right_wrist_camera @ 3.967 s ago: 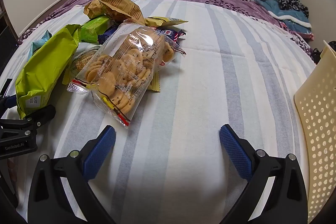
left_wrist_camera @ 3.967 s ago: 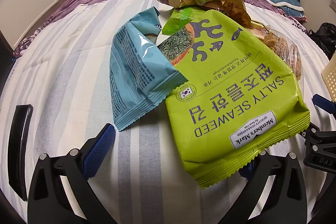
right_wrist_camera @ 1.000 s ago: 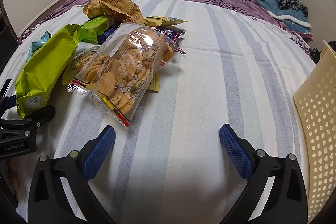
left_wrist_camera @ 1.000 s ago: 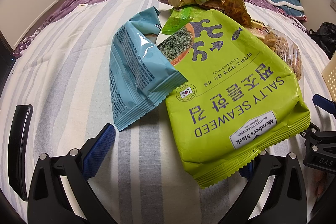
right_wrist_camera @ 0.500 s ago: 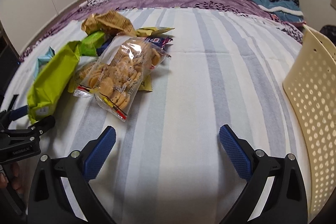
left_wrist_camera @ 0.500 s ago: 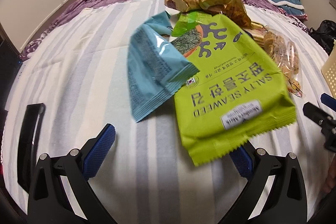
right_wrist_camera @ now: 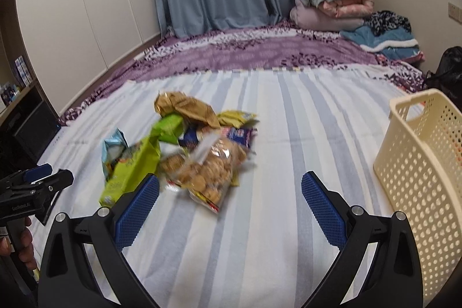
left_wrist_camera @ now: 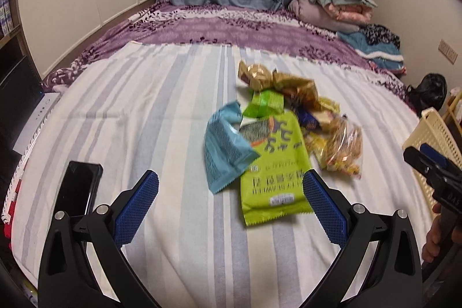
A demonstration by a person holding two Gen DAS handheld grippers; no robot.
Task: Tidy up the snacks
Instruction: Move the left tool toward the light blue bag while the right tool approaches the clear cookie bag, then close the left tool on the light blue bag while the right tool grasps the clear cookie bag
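Left wrist view: your left gripper [left_wrist_camera: 229,199] hangs released over the striped bedsheet [left_wrist_camera: 144,111], jaws spread wide, nothing between them. The green seaweed bag [left_wrist_camera: 273,172] lies just ahead, its lower right corner near the right pad; the light blue packet [left_wrist_camera: 223,149] overlaps its left edge. Beyond them sit a small green pouch [left_wrist_camera: 264,103], gold wrappers [left_wrist_camera: 277,82] and a clear cookie bag [left_wrist_camera: 345,146]. A black phone [left_wrist_camera: 76,189] lies left of the left finger. Right wrist view: your right gripper [right_wrist_camera: 229,199] is also released and empty, the cookie bag [right_wrist_camera: 208,172] just ahead between the pads, nearer the left one. The cream perforated basket [right_wrist_camera: 424,163] stands to the right, well apart from the pile.
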